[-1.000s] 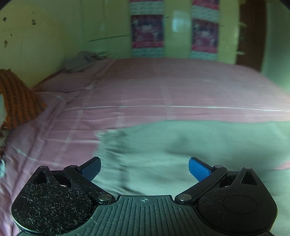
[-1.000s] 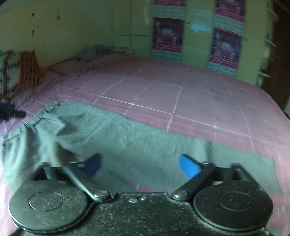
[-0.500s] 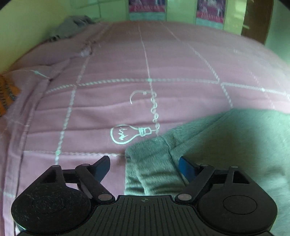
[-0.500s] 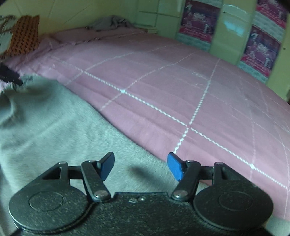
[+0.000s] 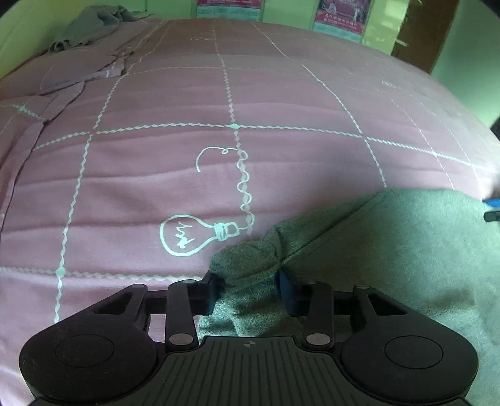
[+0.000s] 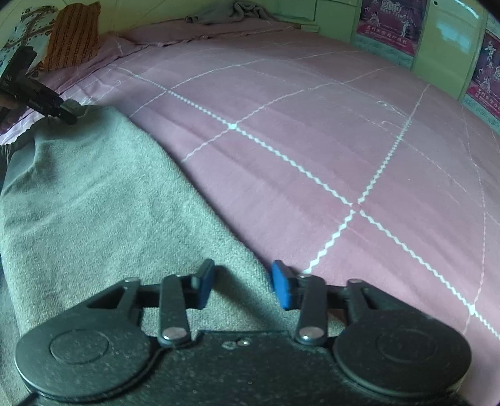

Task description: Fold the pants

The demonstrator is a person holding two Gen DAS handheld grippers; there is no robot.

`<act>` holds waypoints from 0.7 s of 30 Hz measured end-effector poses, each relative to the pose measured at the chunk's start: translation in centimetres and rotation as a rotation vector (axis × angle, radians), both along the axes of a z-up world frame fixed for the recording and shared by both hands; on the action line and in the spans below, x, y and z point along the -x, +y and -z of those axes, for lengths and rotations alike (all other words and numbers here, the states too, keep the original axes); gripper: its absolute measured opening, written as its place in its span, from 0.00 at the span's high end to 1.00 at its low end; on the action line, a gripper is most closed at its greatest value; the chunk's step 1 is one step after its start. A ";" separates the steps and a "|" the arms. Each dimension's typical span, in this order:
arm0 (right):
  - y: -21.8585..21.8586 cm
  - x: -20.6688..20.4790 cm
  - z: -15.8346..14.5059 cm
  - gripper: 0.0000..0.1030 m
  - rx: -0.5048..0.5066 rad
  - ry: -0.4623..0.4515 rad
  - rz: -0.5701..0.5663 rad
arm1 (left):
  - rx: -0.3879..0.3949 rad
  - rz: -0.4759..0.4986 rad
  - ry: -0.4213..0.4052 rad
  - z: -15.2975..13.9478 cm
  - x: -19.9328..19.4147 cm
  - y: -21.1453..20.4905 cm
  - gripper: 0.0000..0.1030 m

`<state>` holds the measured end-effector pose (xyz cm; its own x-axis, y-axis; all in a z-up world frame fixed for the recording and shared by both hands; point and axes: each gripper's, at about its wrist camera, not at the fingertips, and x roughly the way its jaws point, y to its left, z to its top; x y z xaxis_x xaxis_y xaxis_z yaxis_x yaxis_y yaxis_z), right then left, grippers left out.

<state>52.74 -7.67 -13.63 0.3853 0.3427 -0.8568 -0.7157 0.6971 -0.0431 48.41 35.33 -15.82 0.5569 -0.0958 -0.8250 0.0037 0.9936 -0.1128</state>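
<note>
Grey fleece pants lie flat on a pink bed sheet. My left gripper sits at the pants' corner, its blue pads pressed into a bunched wad of the fabric. In the right wrist view the pants stretch along the left, with the left gripper at their far end. My right gripper is over the pants' near edge, jaws partly closed with a gap between the pads and the fabric edge between them. The right gripper's blue tip shows in the left wrist view.
The sheet has a white grid and a light-bulb drawing. A grey garment lies at the bed's far side. An orange striped pillow is at the head. Green walls with posters stand behind.
Both grippers have dropped down to the pants and narrowed their jaws. The left one has closed onto the corner, bunching the fabric.
</note>
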 end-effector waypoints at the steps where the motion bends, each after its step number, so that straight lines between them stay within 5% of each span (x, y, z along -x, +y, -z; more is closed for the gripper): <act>1: 0.5 0.0 0.2 0.76 0.001 -0.004 0.030 | 0.009 -0.020 -0.005 0.0 0.1 0.1 0.62; 6: 2.9 2.0 0.2 0.93 0.089 -0.090 0.066 | 0.003 -0.040 -0.059 -1.1 1.9 -0.9 0.83; 16: 1.9 10.5 -8.4 0.94 0.031 -0.266 0.005 | 0.071 0.001 -0.371 -7.7 12.3 -0.1 0.84; 21: 1.5 18.1 -11.5 0.94 0.026 -0.374 -0.080 | 0.030 0.058 -0.425 -8.8 19.5 -0.5 0.84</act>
